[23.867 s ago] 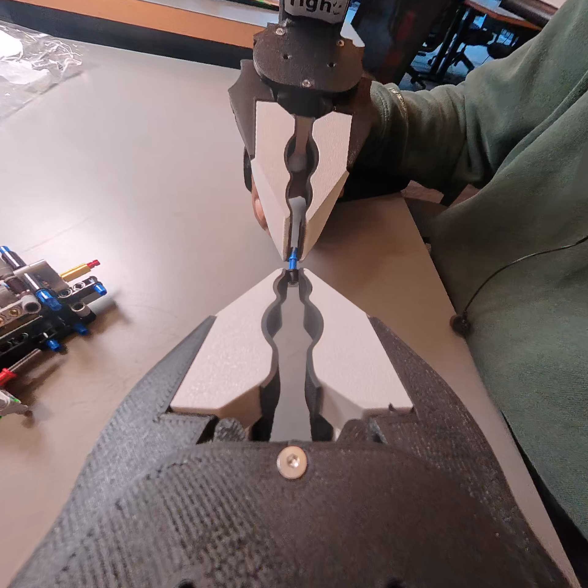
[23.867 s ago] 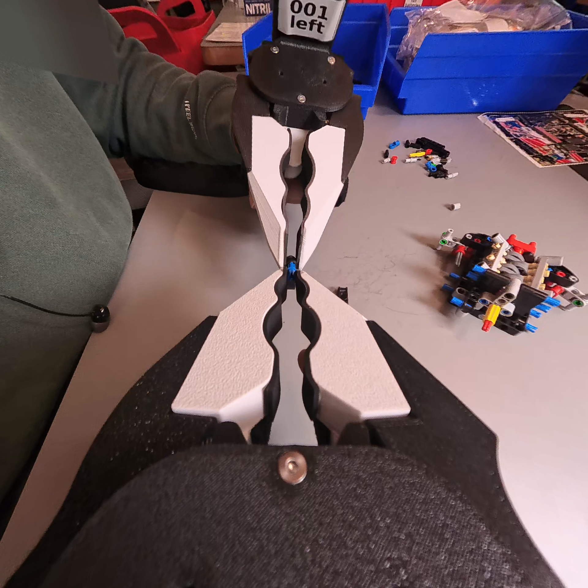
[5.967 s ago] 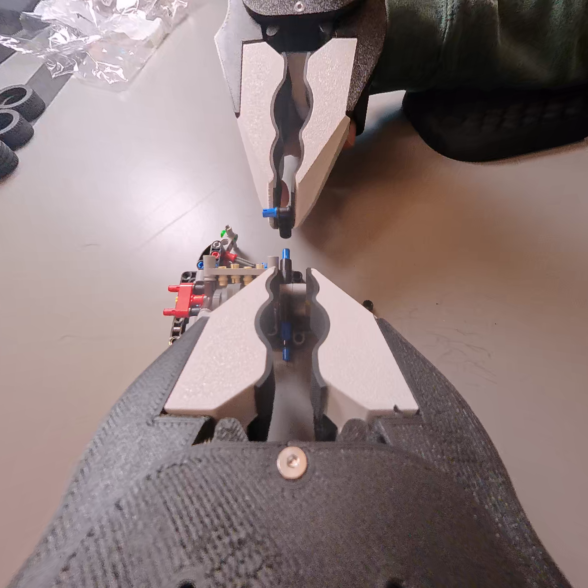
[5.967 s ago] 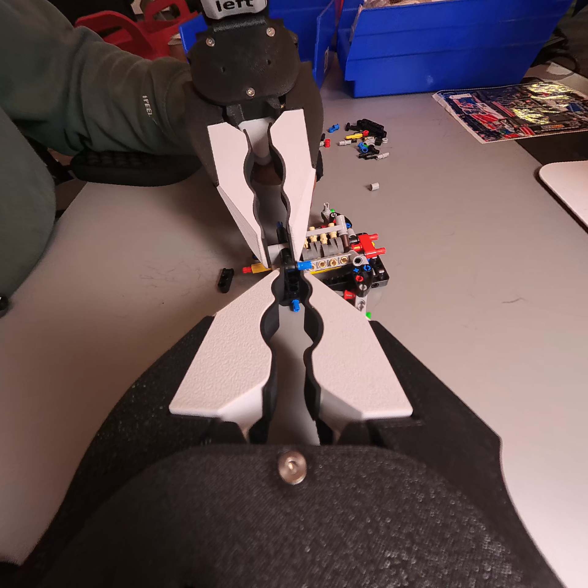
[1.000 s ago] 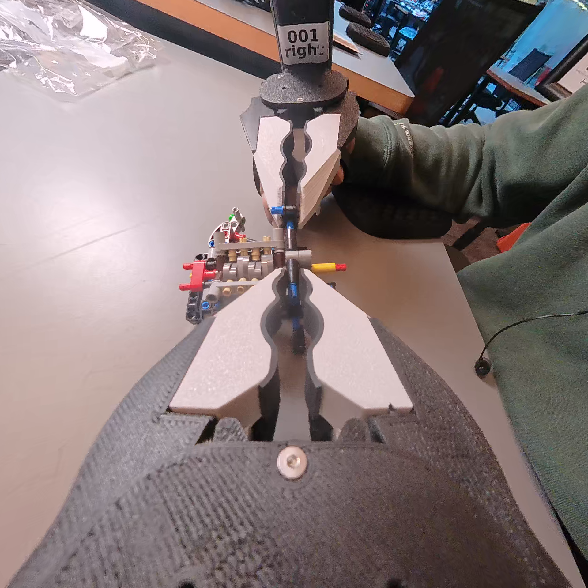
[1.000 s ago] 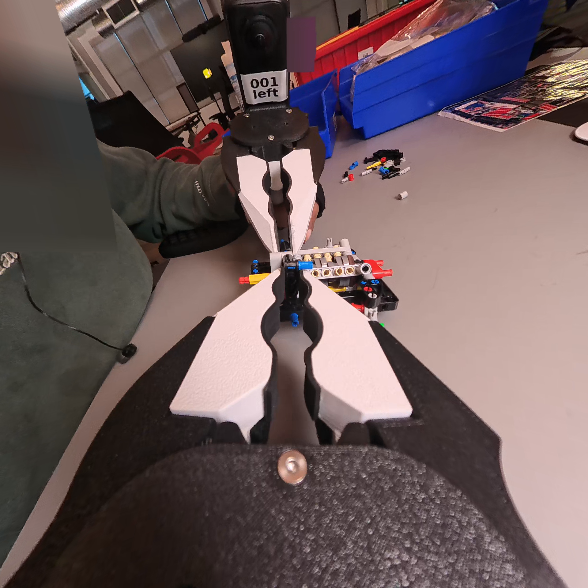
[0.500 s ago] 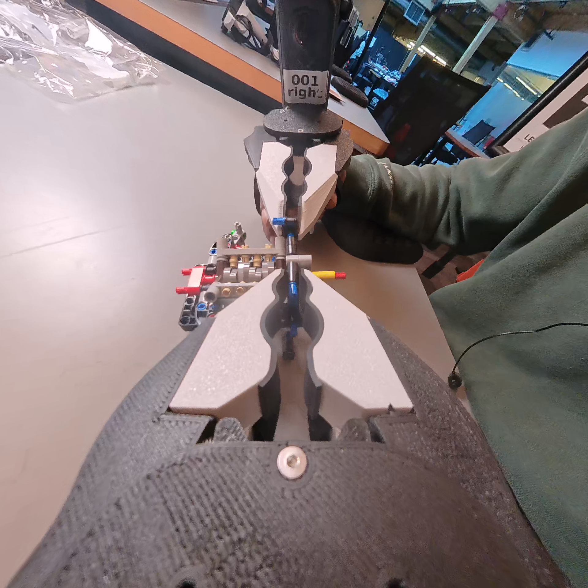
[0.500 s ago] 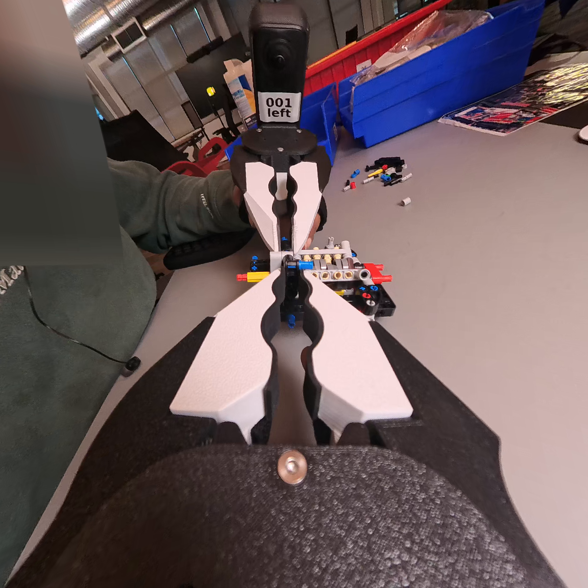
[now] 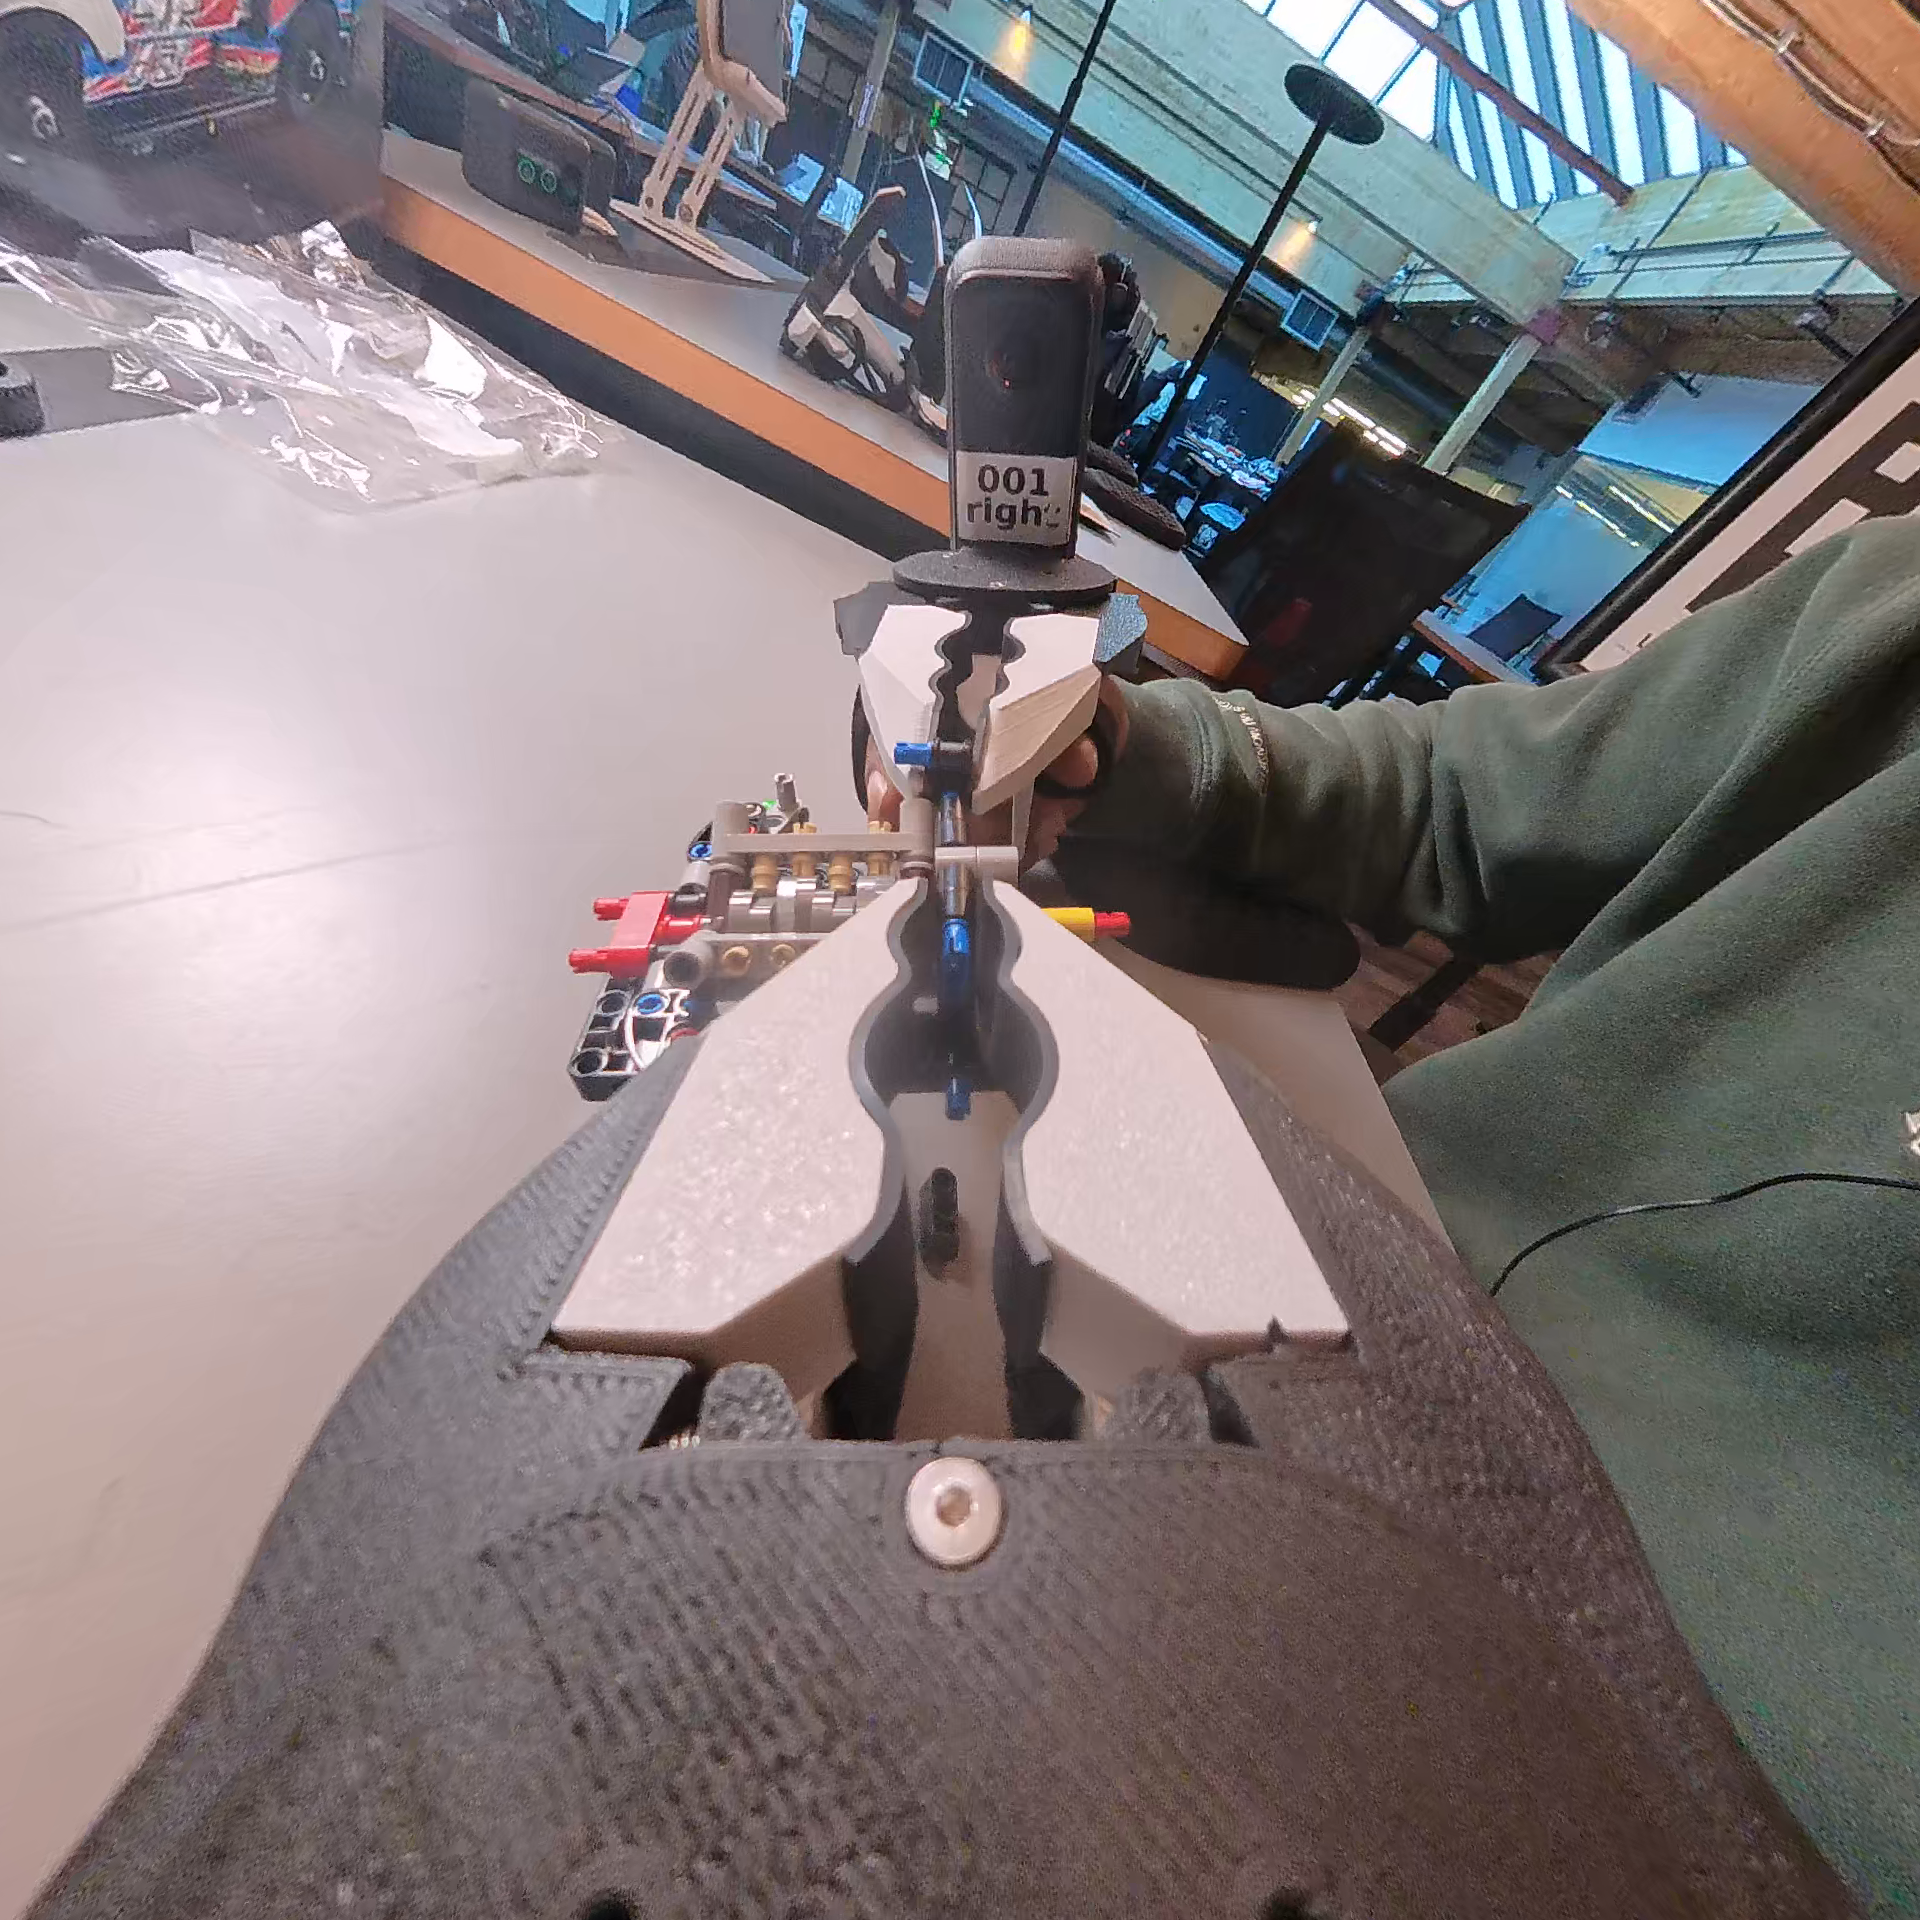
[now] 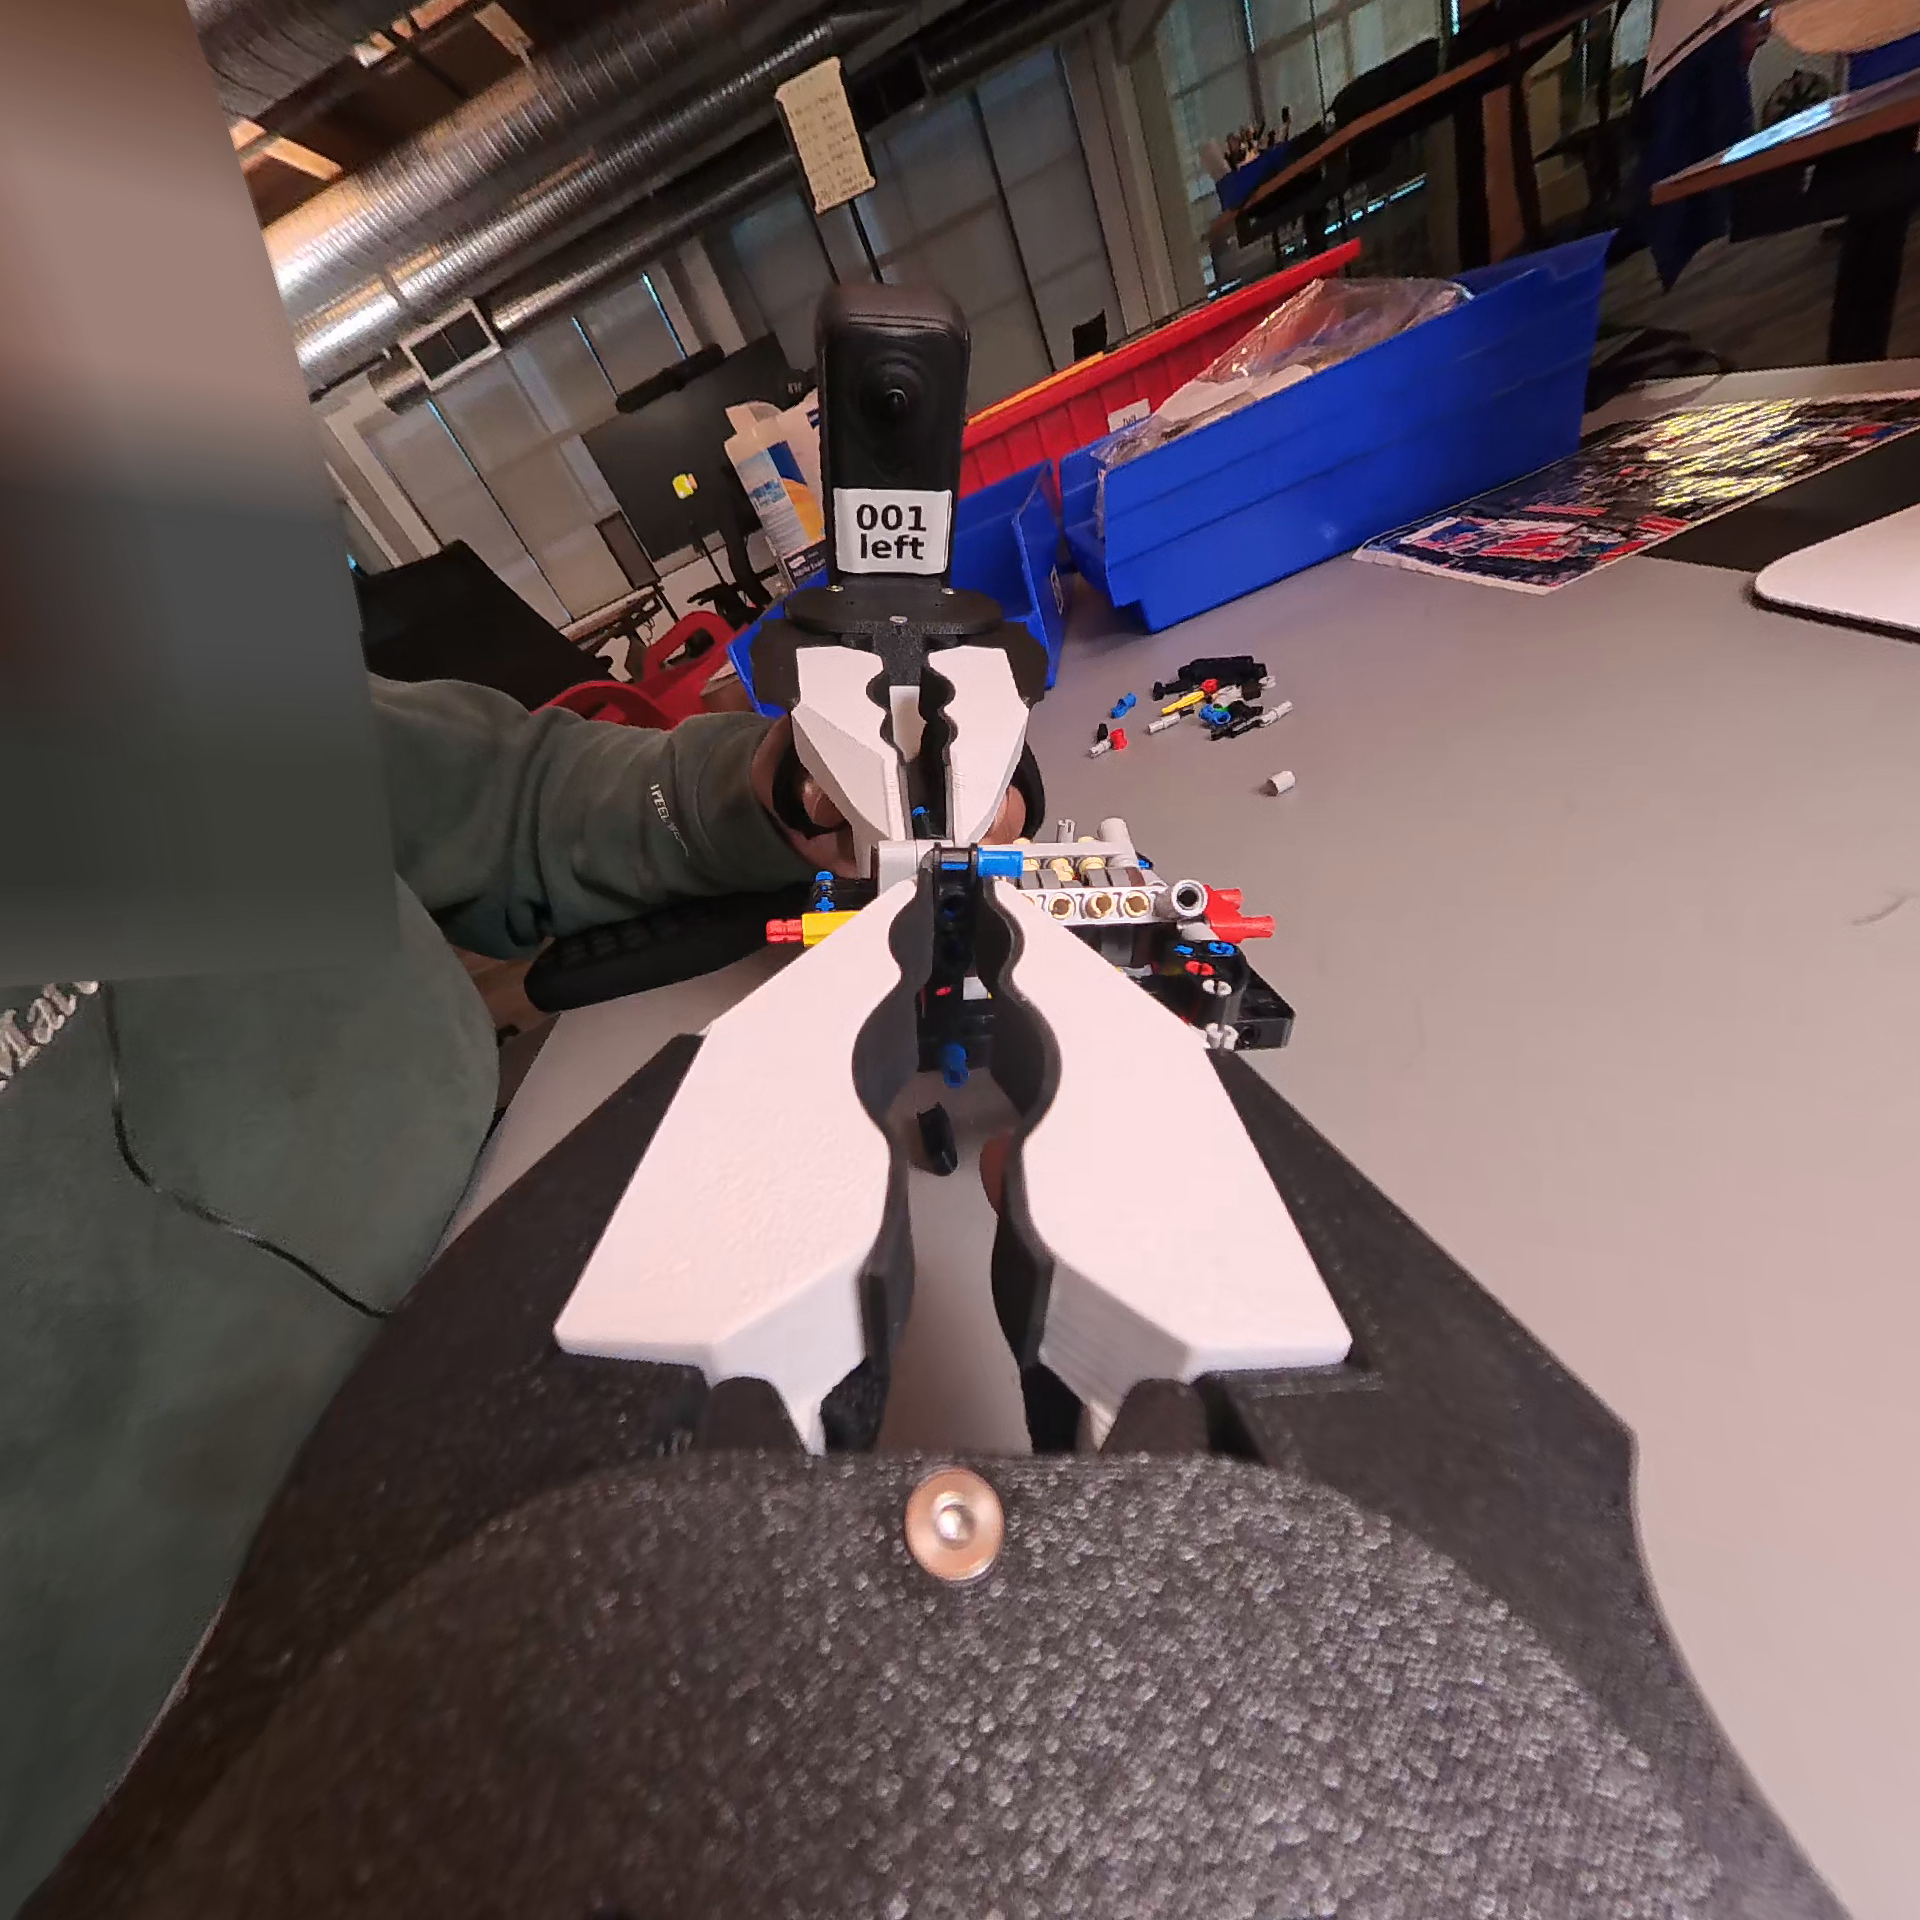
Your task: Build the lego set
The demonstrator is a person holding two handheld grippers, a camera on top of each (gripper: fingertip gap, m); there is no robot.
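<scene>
Claws (image 9: 951,894) (image 10: 954,878) meet tip-to-tip (both pinching) over lego build (image 9: 790,883).

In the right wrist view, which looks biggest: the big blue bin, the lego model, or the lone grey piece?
Largest to smallest as they appear:
1. big blue bin
2. lego model, though it sits nearer the camera
3. lone grey piece

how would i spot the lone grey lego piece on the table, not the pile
Start at the long blue bin at the table's far side. In front of it lies a scatter of small loose pieces. The grey piece sits alone just nearer than that scatter: a short pale cylinder, apart from the others.
</scene>
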